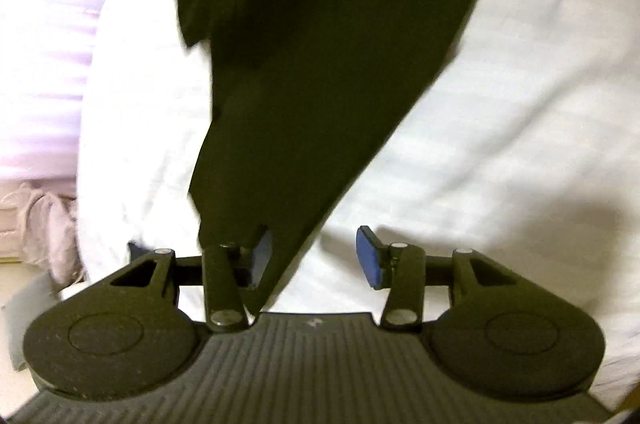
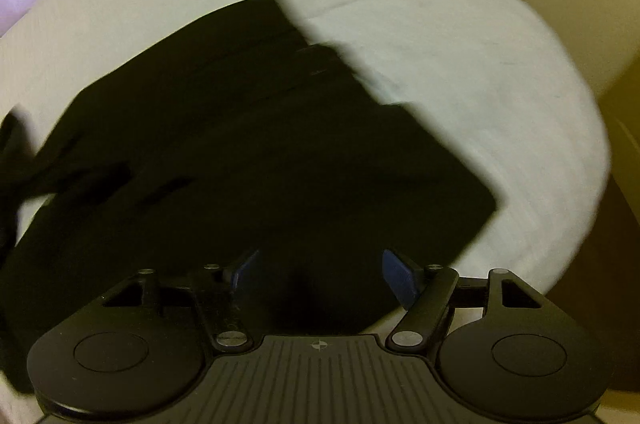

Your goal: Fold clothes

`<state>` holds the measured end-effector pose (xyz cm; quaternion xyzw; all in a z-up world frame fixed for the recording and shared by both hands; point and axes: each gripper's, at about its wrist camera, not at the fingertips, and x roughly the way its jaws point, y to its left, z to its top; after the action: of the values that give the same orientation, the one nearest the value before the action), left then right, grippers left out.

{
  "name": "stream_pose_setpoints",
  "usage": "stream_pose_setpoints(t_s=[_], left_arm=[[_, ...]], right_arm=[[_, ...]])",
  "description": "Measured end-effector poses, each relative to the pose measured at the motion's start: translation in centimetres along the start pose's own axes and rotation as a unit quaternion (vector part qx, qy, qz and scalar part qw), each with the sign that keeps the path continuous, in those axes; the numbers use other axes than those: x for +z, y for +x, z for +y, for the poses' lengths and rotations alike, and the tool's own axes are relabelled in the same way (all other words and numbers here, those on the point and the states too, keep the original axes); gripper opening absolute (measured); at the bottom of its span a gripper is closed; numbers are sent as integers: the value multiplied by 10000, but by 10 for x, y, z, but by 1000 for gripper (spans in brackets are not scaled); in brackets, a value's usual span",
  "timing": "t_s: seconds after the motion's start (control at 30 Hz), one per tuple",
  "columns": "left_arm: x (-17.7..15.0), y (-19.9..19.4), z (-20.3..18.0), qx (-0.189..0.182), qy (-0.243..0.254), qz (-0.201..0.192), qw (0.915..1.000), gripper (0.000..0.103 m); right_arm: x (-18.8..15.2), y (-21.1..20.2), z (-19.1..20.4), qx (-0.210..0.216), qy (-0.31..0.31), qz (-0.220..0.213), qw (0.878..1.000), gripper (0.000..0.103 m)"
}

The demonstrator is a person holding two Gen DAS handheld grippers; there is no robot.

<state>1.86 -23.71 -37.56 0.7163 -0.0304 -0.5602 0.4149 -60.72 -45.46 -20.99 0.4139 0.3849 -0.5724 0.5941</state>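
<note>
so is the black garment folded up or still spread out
Partly folded. In the right wrist view the black garment lies on the white bedding in stacked layers with stepped straight edges, but a loose bunched part trails off at the left.

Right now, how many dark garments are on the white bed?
1 that I can tell: the dark garment lies spread on the white bed, its edge running between the left gripper pads. Folded layers could hide another.

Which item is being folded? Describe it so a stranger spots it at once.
Find the white bedsheet that fills most of both views. The black garment lies on it, partly folded with straight edges in the right wrist view. It is the only dark thing on the pale sheet.
</note>
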Motion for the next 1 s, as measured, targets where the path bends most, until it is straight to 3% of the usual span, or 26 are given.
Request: stream_pose_setpoints(t_s=[0.2,0.23,0.27,0.3,0.37,0.47,0.57,0.67,0.87,1.0], left_arm=[[-21,59,-3,386,644,-238,9969,38],[-21,63,0,400,620,-214,9970,28],[-20,67,4,414,593,-188,9972,7],[-20,71,7,427,566,-162,9973,2],[-25,62,16,472,423,-164,9979,1],[-48,15,28,670,11,-63,9977,1],[-67,-42,19,503,-89,20,9987,1],[-85,-78,-13,-29,-194,338,9992,0],[-103,-70,-60,-837,-590,1107,9886,0],[-107,-75,-38,-765,-1060,1185,9843,2]], right_arm=[[-49,1,75,387,-555,191,9975,70],[-55,2,83,393,-571,223,9973,70],[-61,4,91,399,-586,256,9972,70],[-67,5,99,406,-605,287,9969,70],[-76,5,113,426,-657,339,9964,70],[-85,0,132,475,-842,334,9948,70],[-91,-5,144,470,-1070,297,9927,70],[-95,-4,145,498,-976,330,9934,70],[-102,15,142,511,-850,620,9931,70],[-98,15,137,522,-892,629,9926,70]])
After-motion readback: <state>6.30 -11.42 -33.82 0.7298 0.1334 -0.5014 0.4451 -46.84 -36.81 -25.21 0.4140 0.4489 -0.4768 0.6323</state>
